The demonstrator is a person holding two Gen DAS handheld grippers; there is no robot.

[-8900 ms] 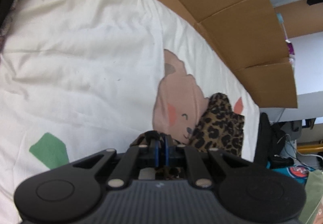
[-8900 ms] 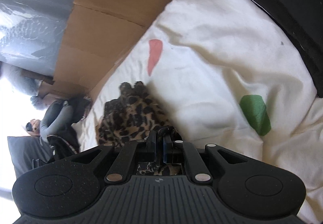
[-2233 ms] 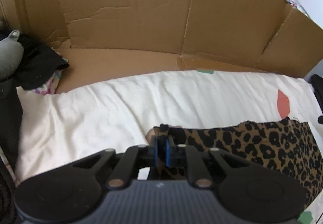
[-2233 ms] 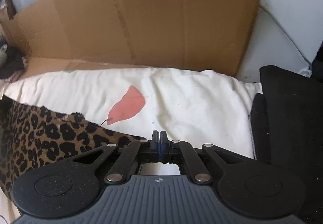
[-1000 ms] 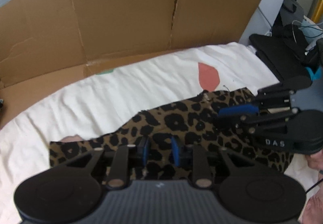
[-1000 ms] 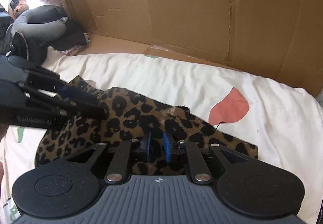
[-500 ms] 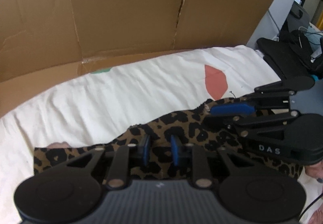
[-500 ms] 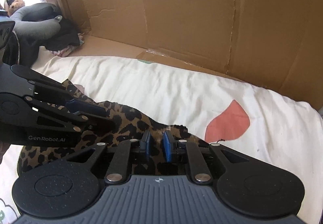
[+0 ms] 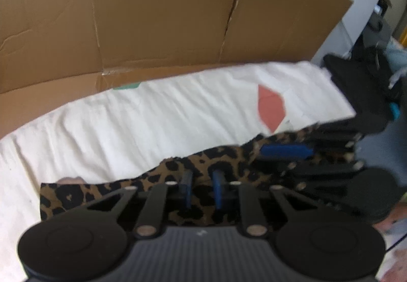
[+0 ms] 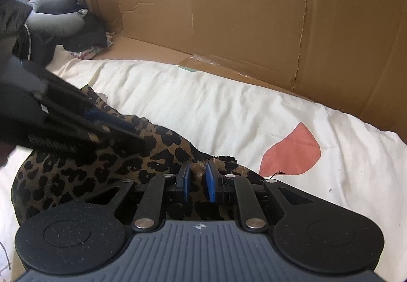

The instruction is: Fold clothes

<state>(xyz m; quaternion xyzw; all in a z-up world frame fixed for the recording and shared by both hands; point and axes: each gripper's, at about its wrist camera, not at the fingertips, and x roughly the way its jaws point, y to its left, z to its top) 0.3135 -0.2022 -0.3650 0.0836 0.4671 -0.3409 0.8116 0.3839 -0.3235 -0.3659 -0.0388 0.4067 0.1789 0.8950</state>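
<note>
Leopard-print garment (image 9: pixel 223 167): tan cloth with black spots, rumpled. Lies in a long strip across the cream bedsheet (image 9: pixel 152 116); upper edge uneven, near a red patch (image 9: pixel 271 107).

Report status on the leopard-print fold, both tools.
Left tool just closing, gap visible, leopard-print garment between pads. Right tool slightly open over it. Garment spread on white bedding. Tools side by side, nothing else in the way.
</note>
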